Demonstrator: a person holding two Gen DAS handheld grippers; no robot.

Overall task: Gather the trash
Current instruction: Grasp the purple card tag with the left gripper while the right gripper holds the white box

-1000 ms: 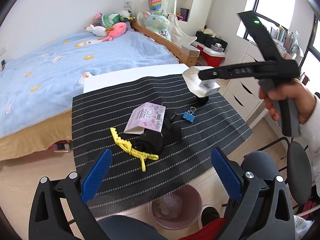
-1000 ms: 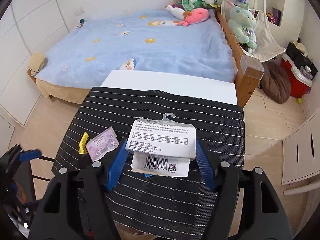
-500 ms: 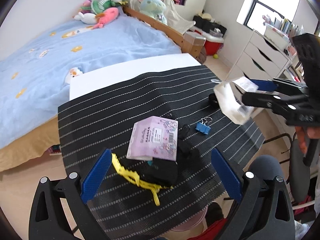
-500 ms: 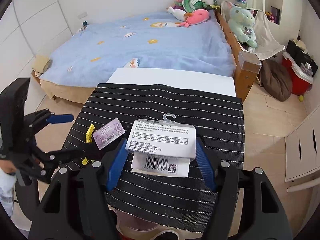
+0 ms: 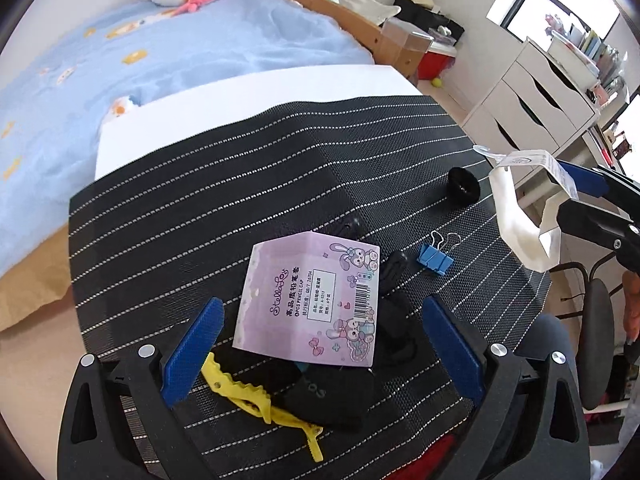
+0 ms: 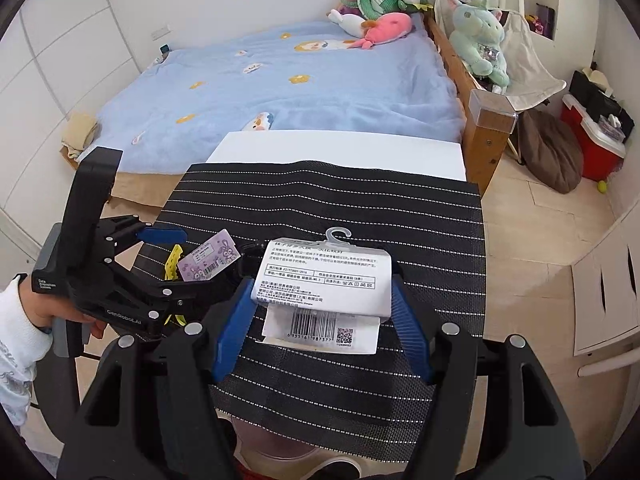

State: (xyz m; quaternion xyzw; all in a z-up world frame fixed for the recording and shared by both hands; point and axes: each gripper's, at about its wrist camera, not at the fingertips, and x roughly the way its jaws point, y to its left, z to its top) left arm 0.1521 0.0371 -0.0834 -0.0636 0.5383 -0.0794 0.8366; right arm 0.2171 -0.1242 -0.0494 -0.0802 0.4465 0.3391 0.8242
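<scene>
A purple pencil-cap package card (image 5: 312, 300) lies on the black striped mat (image 5: 200, 200), partly over some black fabric (image 5: 332, 396). My left gripper (image 5: 322, 344) hovers open just above it, a blue pad on either side of the card's near end. In the right wrist view, the left gripper (image 6: 200, 260) is at the left with the purple card (image 6: 208, 258) between its fingers. My right gripper (image 6: 322, 312) is shut on a white hang-tag package (image 6: 324, 280) with a barcode, held above the mat's near edge. The left wrist view shows that white package (image 5: 520, 216) at the far right.
A yellow hair clip (image 5: 256, 400), a blue binder clip (image 5: 434, 258) and a black round object (image 5: 463, 185) also lie on the mat. A pinkish bin (image 6: 264, 438) shows under the mat's near edge. The bed (image 6: 300, 80) is behind and white drawers (image 5: 532, 96) stand to the right.
My left gripper has come down and forward over the mat, and the purple card now sits between its open fingers. The right gripper has kept still with the white package.
</scene>
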